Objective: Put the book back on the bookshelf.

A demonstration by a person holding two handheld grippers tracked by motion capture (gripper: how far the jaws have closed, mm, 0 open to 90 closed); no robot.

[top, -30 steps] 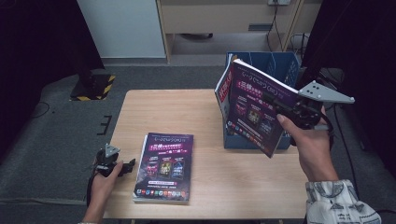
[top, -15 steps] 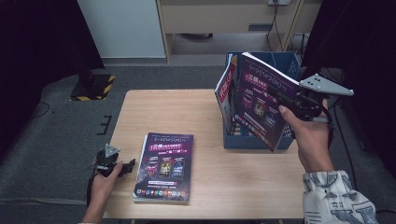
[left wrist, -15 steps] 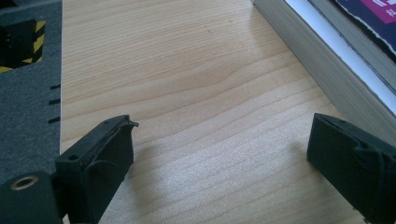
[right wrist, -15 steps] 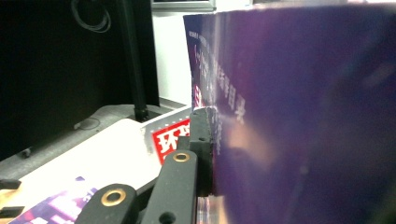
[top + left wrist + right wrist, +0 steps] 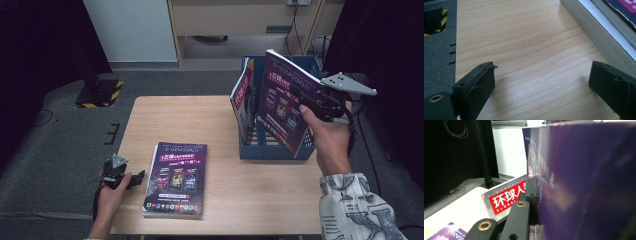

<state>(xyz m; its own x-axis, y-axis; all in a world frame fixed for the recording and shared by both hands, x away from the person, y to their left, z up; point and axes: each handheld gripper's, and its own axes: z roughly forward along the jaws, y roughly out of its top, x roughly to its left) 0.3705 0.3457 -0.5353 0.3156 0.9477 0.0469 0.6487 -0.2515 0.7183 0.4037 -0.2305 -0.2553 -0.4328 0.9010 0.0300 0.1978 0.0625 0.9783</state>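
One magazine (image 5: pixel 282 107), clenched upright in the right gripper (image 5: pixel 306 101), hangs just above the blue rack (image 5: pixel 272 147); the left gripper (image 5: pixel 131 180) rests released at the near left.

The one wording that reads cleanly stands on the white-edged magazine with a red label band (image 5: pixel 507 198) leaning in the blue plastic file rack (image 5: pixel 272 150): in the right gripper view the band carries large white Chinese characters "环球人" and, beneath them in small white capitals, "GLOBAL" (both cut off by the black jaw in front). The purple glossy magazine held upright (image 5: pixel 282 107) bears pink and white Chinese headline print, too small and blurred to make out. The matching purple magazine lying flat on the light wooden table (image 5: pixel 176 176) has a similar headline and a row of small icons along its lower edge, equally unreadable.
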